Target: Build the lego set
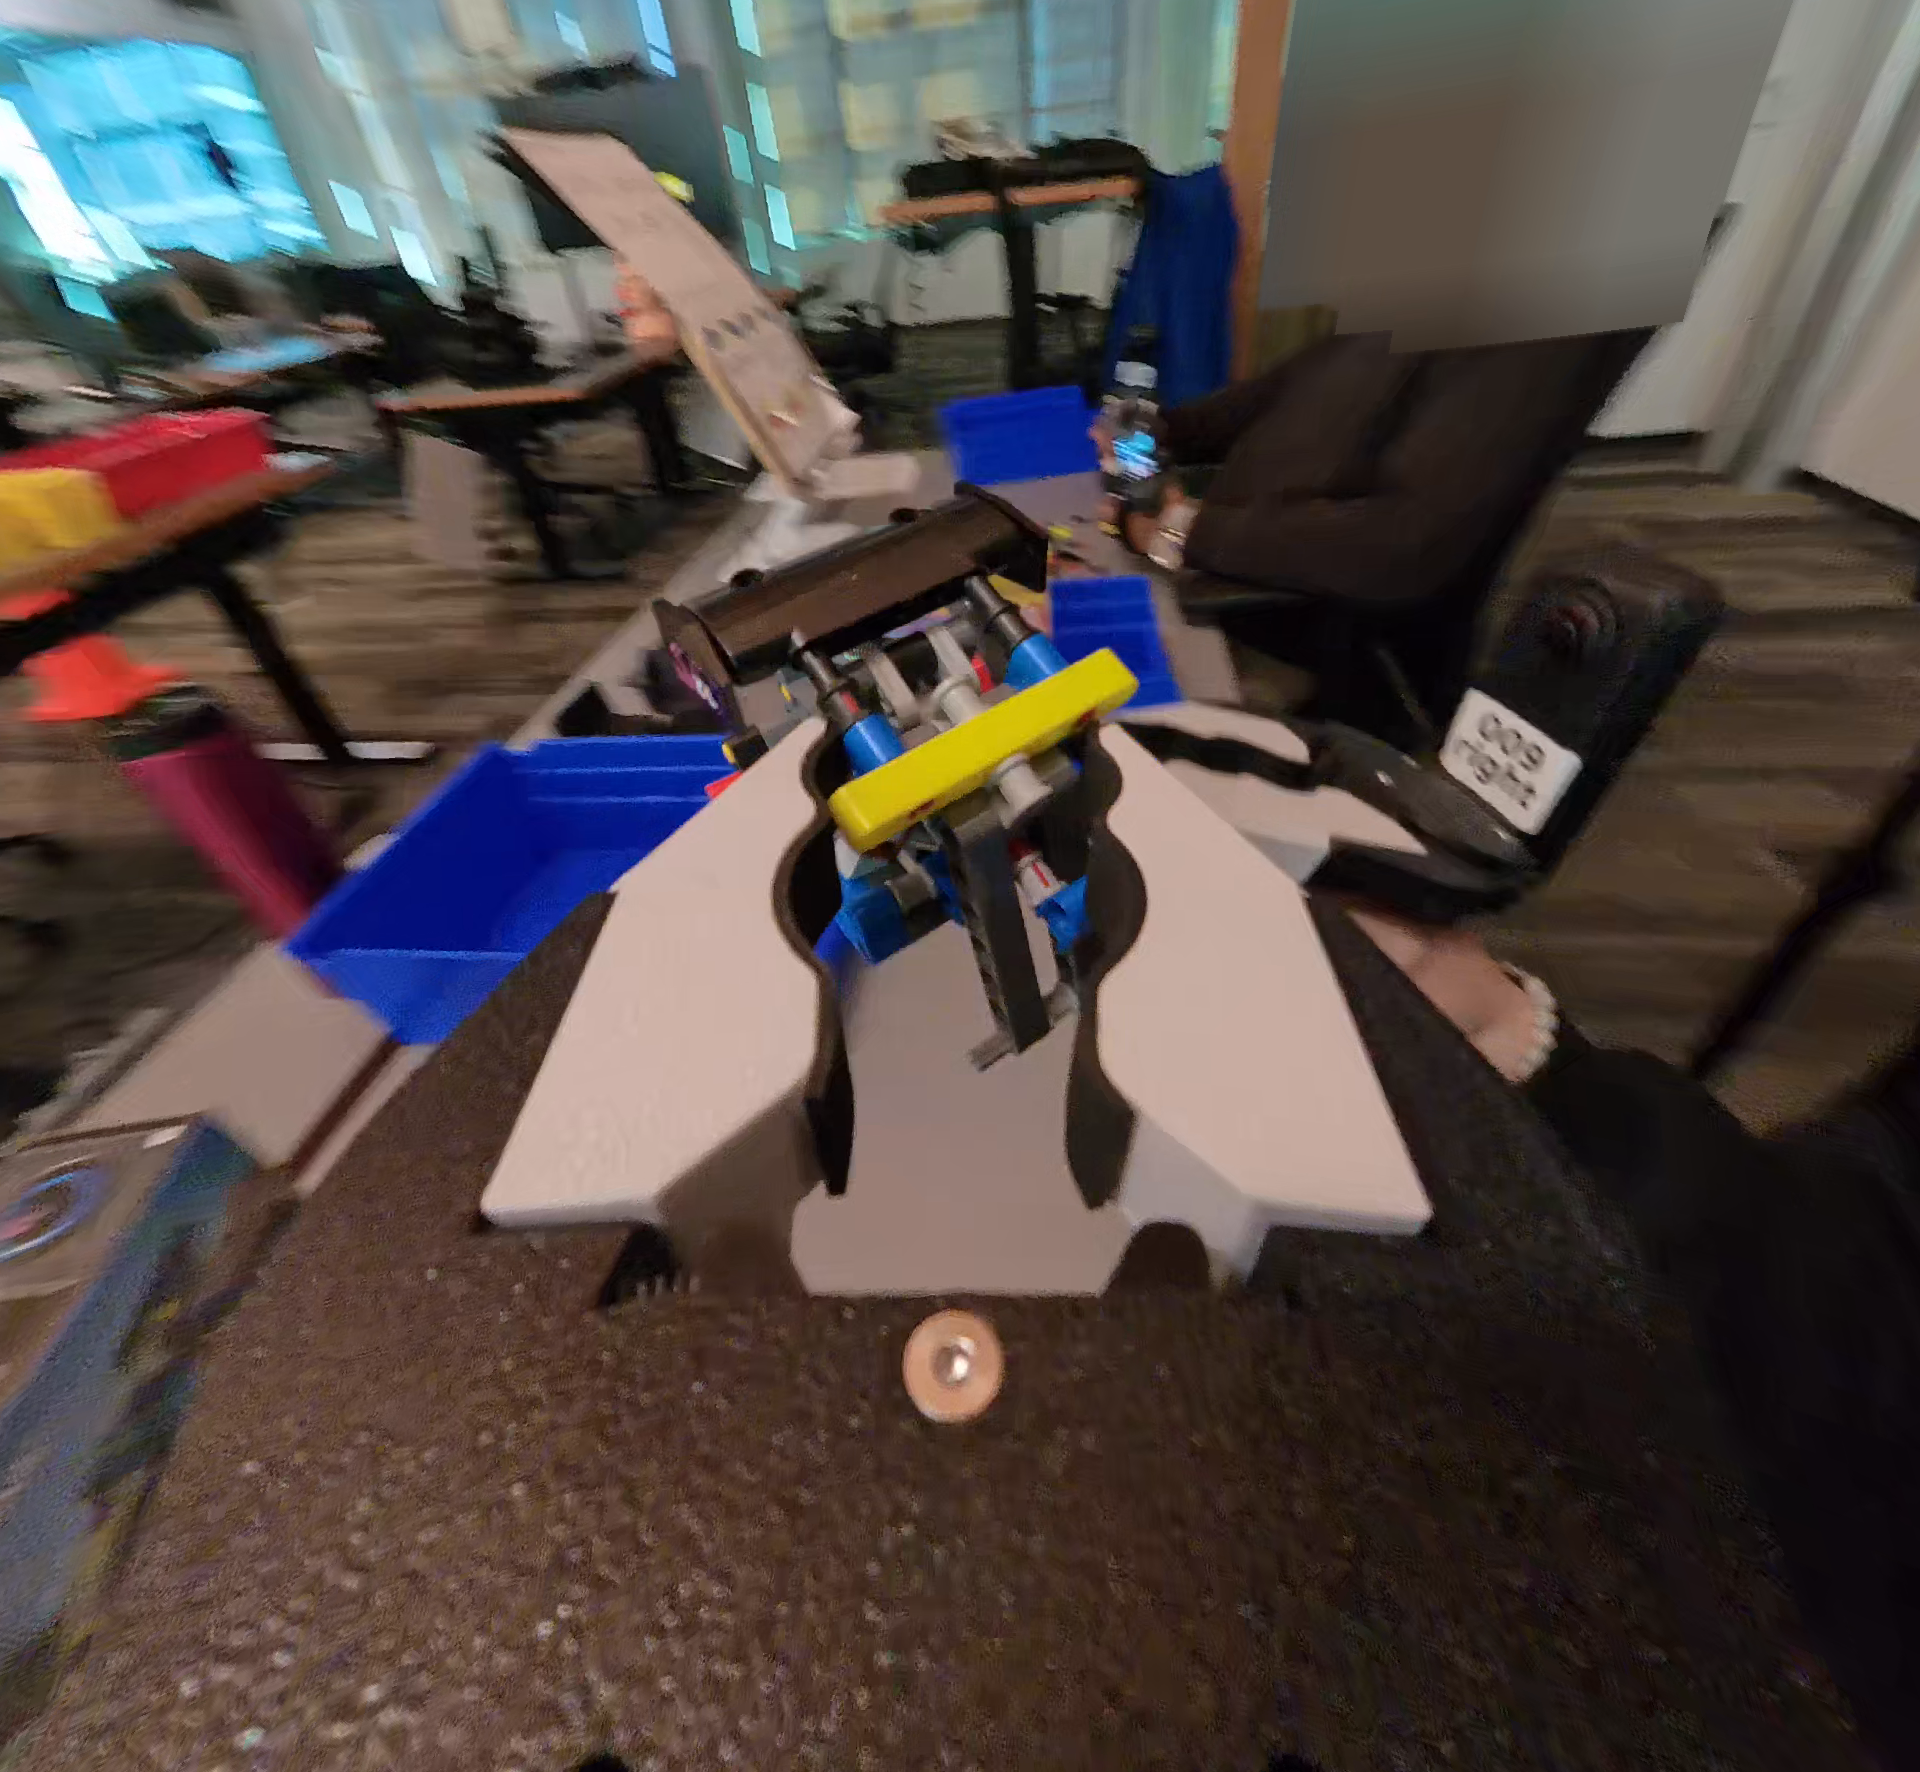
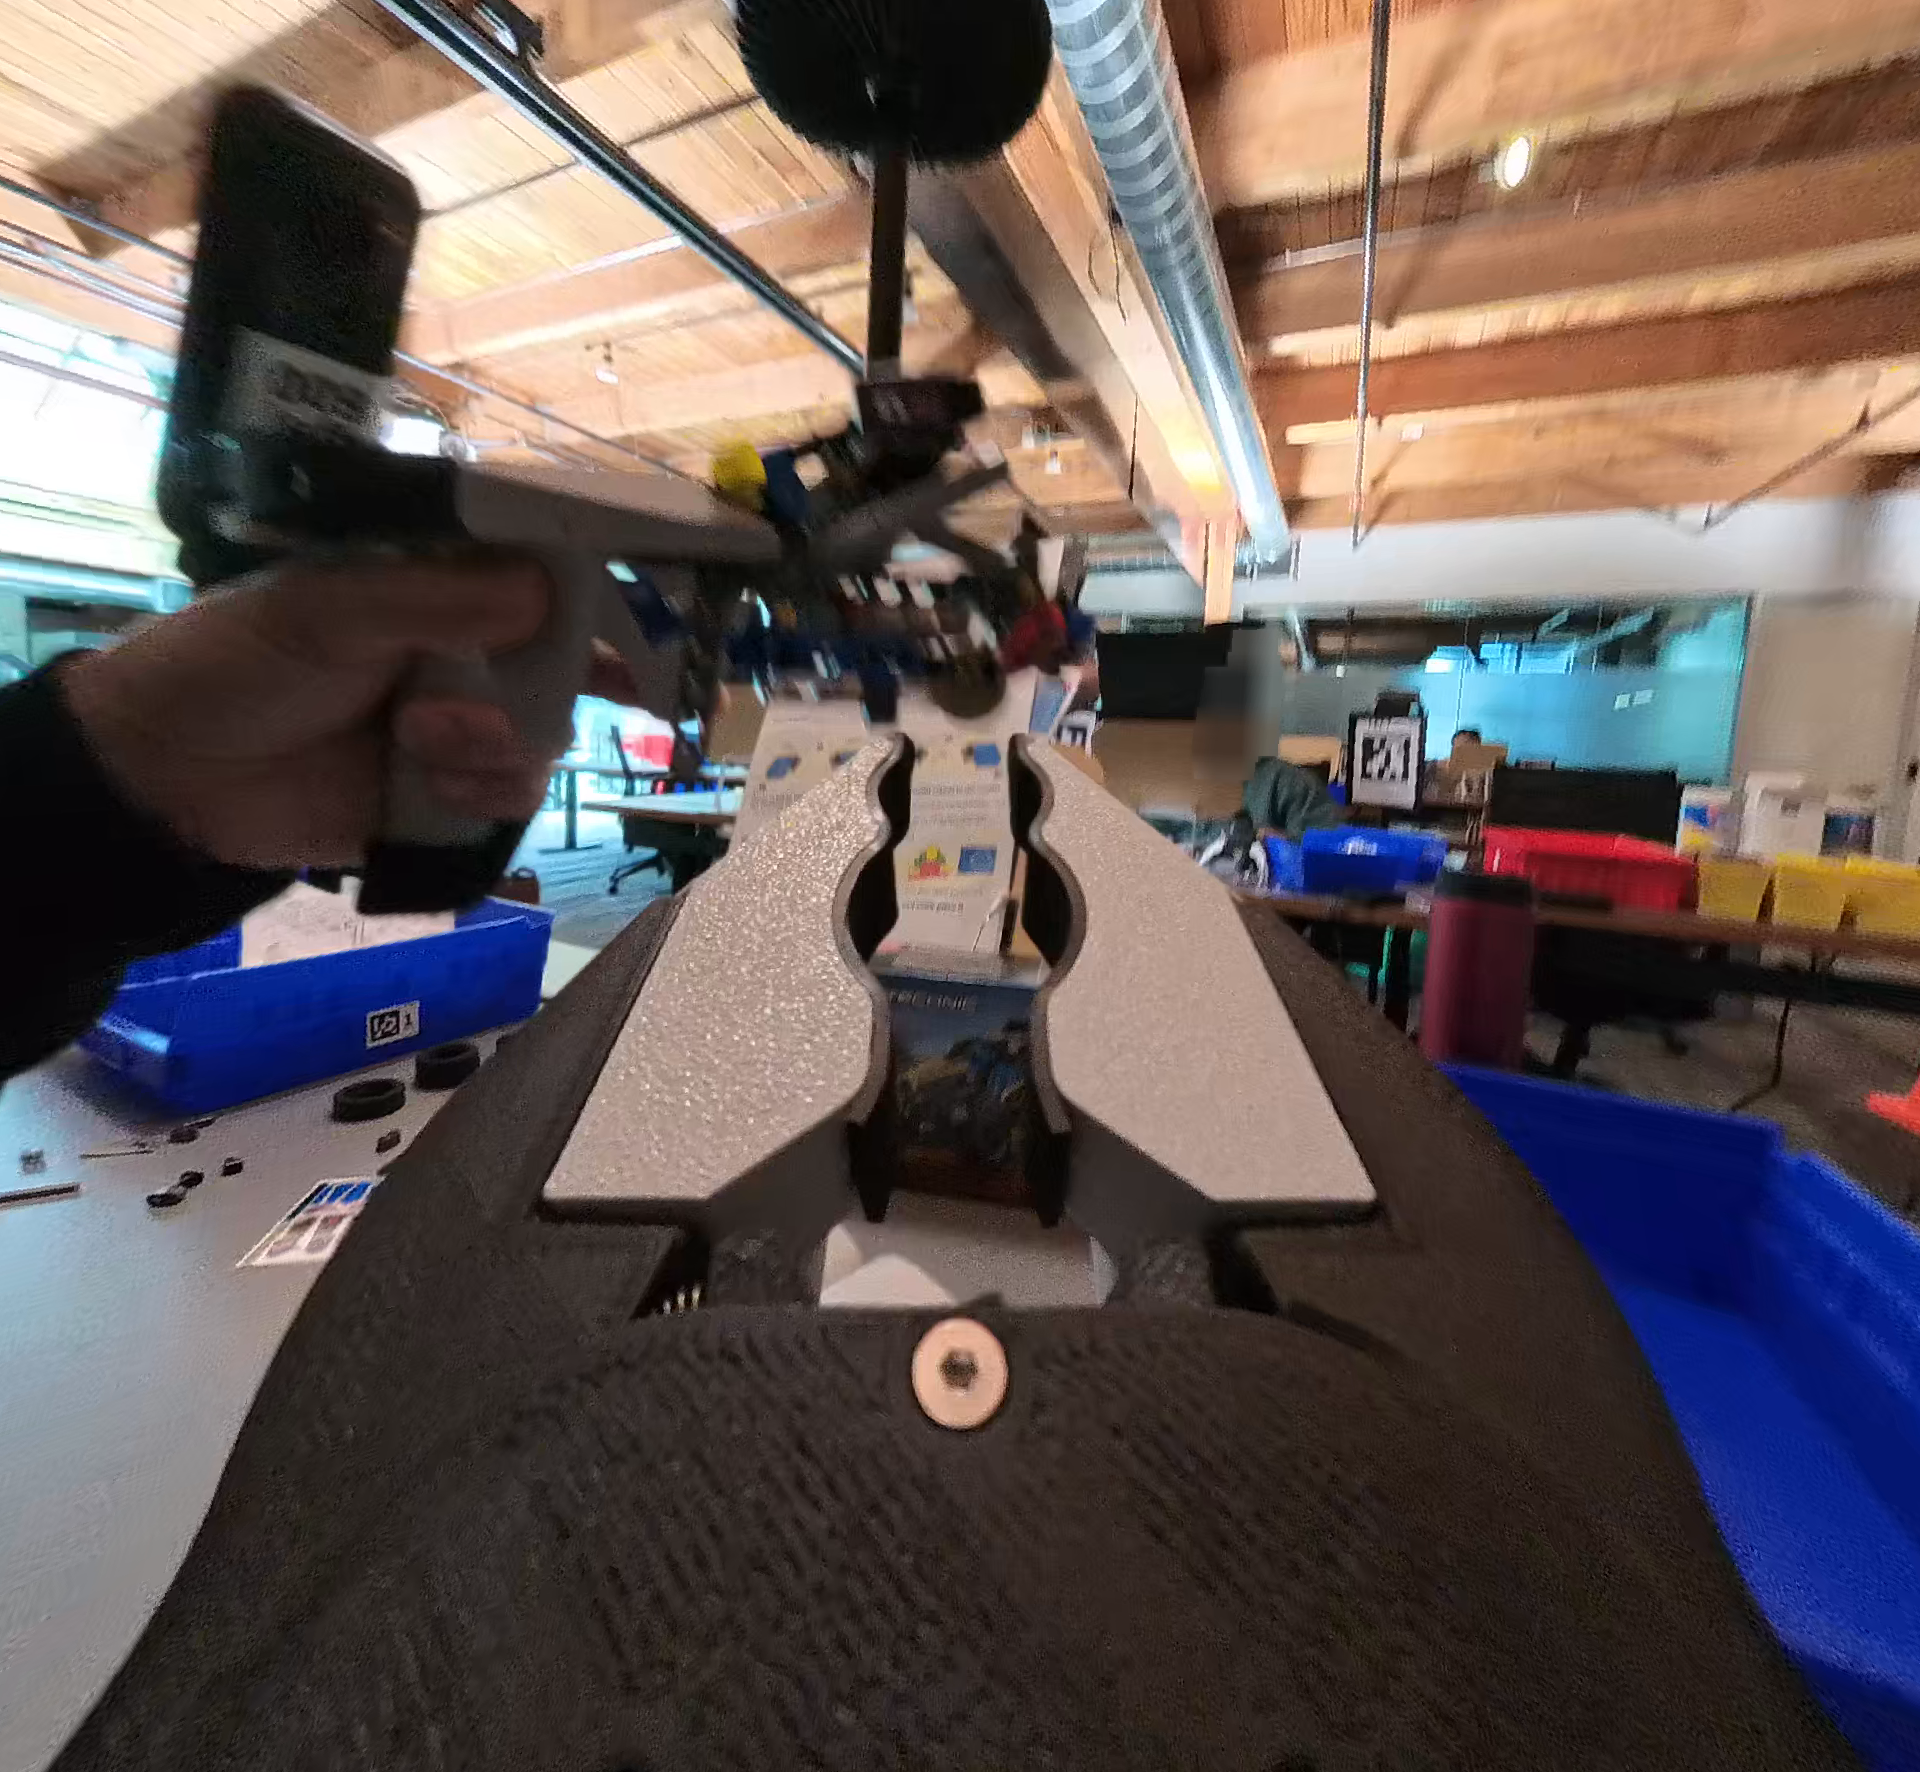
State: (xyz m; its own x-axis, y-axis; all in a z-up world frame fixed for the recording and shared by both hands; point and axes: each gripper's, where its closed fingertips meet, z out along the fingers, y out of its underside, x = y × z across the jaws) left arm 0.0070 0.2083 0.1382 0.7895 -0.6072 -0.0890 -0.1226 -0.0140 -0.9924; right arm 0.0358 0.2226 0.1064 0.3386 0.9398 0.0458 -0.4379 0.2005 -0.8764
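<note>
**Left claw.** The left claw (image 1: 954, 735) is pinching a toy vehicle assembly of plastic building pieces (image 1: 982, 751). Both grey fingers (image 1: 686, 943) are pressing against its sides, with the blue and grey lower section sitting in the curved recess between them. A flat yellow beam (image 1: 1039, 714) is lying across the top of the assembly. A black wing-shaped piece (image 1: 873, 579) is projecting beyond the fingertips.

**Position of the assembly.** In the right wrist view, a hand (image 2: 291, 714) is gripping the left tool and holding it raised. The assembly is hanging clear of the grey bench (image 2: 104, 1359), above and ahead of the right claw.

**Right claw.** The right claw (image 2: 958, 751) is standing narrowly parted, and nothing is lying between its fingers. It is touching nothing. It is pointing toward an upright printed cardboard box (image 2: 956, 849) on the bench beyond it.

**Surroundings.**
- An open blue plastic bin (image 1: 436, 891) is sitting just beside the left claw.
- A second blue bin (image 2: 1714, 1307) is sitting to the right of the right claw.
- A third blue bin (image 2: 312, 995) is sitting below the raised hand.
- Small black rubber tyres (image 2: 369, 1099) and loose dark parts are lying on the bench near the third bin.
- A maroon cylindrical bottle (image 2: 1475, 964) is standing farther off.
</note>
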